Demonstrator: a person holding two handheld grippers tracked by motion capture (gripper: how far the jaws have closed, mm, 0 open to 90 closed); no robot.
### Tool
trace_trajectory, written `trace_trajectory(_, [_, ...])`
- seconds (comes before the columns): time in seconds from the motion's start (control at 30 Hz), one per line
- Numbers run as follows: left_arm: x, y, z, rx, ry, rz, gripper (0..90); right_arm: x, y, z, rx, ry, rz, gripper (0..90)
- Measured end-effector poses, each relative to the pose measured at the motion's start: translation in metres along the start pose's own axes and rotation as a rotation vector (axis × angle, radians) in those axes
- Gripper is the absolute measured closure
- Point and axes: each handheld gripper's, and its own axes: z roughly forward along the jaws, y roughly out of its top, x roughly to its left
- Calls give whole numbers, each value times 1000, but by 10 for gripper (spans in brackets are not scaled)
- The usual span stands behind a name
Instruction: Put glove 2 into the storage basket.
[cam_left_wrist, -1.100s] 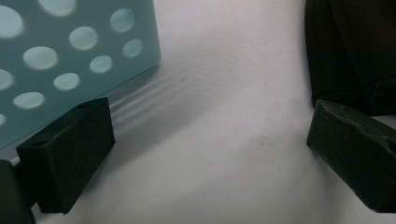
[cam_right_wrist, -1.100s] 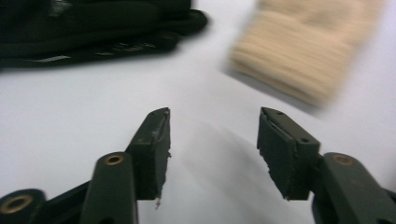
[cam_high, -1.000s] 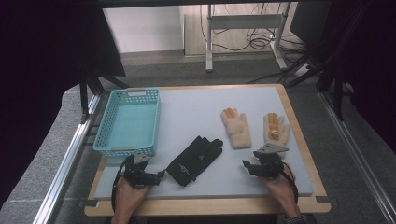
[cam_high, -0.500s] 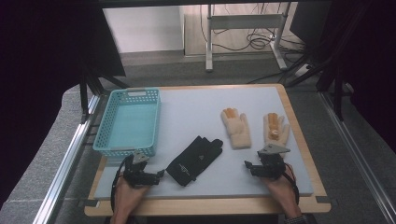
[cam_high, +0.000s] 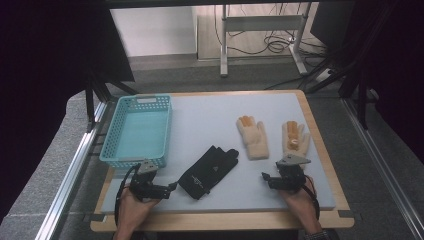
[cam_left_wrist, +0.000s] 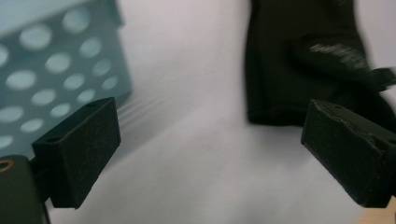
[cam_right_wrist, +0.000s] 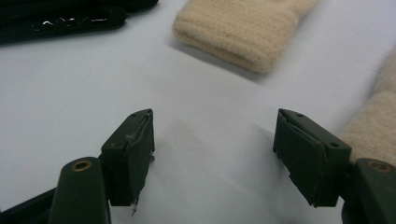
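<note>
A black glove (cam_high: 208, 171) lies flat at the front middle of the white table top (cam_high: 200, 115). Two beige knitted gloves (cam_high: 252, 137) (cam_high: 295, 140) lie to its right. My left gripper (cam_high: 170, 189) is open just left of the black glove, its jaws pointing at the cuff. In the left gripper view the left gripper (cam_left_wrist: 212, 130) has bare table between its jaws, with the black glove (cam_left_wrist: 299, 60) ahead on the right. My right gripper (cam_high: 266, 179) stands open below the beige gloves. In the right gripper view the right gripper (cam_right_wrist: 215, 128) holds nothing; a beige cuff (cam_right_wrist: 243, 28) lies ahead.
A teal perforated basket (cam_high: 135, 132) stands at the table's left, close to my left gripper; its wall (cam_left_wrist: 51, 70) shows in the left gripper view. The second beige glove (cam_right_wrist: 373, 126) lies beside the right jaw. The table's wooden front edge (cam_high: 220, 220) is near both hands.
The right gripper has shifted slightly to the right and toward the front edge. The left gripper has hardly moved. Gloves and basket lie as before.
</note>
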Motion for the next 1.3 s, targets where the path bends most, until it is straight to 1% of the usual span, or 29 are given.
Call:
trace_trajectory(0.07, [-8,10,-1,-3,-30,21,49,0,0,0,-1,0,0,281])
trace_trajectory(0.1, [-8,10,-1,-3,-30,21,48,0,0,0,-1,0,0,281])
trace_trajectory(0.2, [-17,21,2,2,-56,46,47,0,0,0,0,0,0,278])
trace_trajectory(0.23, [-24,30,7,9,-71,70,43,0,0,0,0,1,0,276])
trace_trajectory(0.27, [-24,30,7,9,-71,70,42,0,0,0,0,1,-1,275])
trace_trajectory(0.3, [-31,37,15,19,-85,86,39,0,0,0,0,1,-1,274])
trace_trajectory(0.33, [-31,37,15,19,-85,86,36,0,0,0,0,1,-1,274])
trace_trajectory(0.43, [-40,49,29,42,-108,111,28,0,0,0,1,3,0,271])
trace_trajectory(0.5, [-46,56,41,61,-125,122,24,0,0,0,1,3,-1,270])
trace_trajectory(0.57, [-49,62,51,77,-130,133,19,0,0,0,1,5,-1,268])
trace_trajectory(0.6, [-51,67,61,91,-134,135,11,0,0,0,1,6,-1,266])
trace_trajectory(0.63, [-51,67,61,91,-134,135,10,0,0,0,1,6,-1,266])
trace_trajectory(0.67, [-52,72,71,106,-132,134,7,0,0,0,0,6,0,264])
trace_trajectory(0.7, [-52,72,71,106,-132,134,3,0,0,0,0,6,0,263])
trace_trajectory(0.73, [-52,75,80,126,-117,135,1,0,0,0,0,7,0,263])
trace_trajectory(0.77, [-52,75,80,126,-117,135,0,0,0,0,0,7,0,263])
trace_trajectory(0.87, [-50,78,94,160,-112,128,0,0,0,0,0,8,0,261])
trace_trajectory(0.93, [-49,78,103,196,-105,134,0,0,0,0,1,8,0,260])
trace_trajectory(0.97, [-49,78,107,210,-109,132,0,0,0,0,1,8,-1,259])
trace_trajectory(1.03, [-52,76,112,226,-147,132,0,0,0,0,1,9,-2,259])
trace_trajectory(1.07, [-52,76,112,226,-147,132,0,0,0,0,1,9,-2,259])
trace_trajectory(1.1, [-54,75,113,230,-157,137,0,0,0,0,1,9,-2,258])
trace_trajectory(1.13, [-58,74,113,239,-133,161,0,0,0,0,1,9,-2,258])
trace_trajectory(1.17, [-68,72,114,254,-85,213,0,0,0,0,1,9,-2,258])
trace_trajectory(1.2, [-68,72,114,254,-85,213,0,0,0,0,1,9,-2,258])
trace_trajectory(1.23, [-71,71,114,258,-76,226,0,0,0,0,1,9,-2,258])
trace_trajectory(1.3, [-71,72,114,261,-78,220,0,0,0,0,1,9,-3,258])
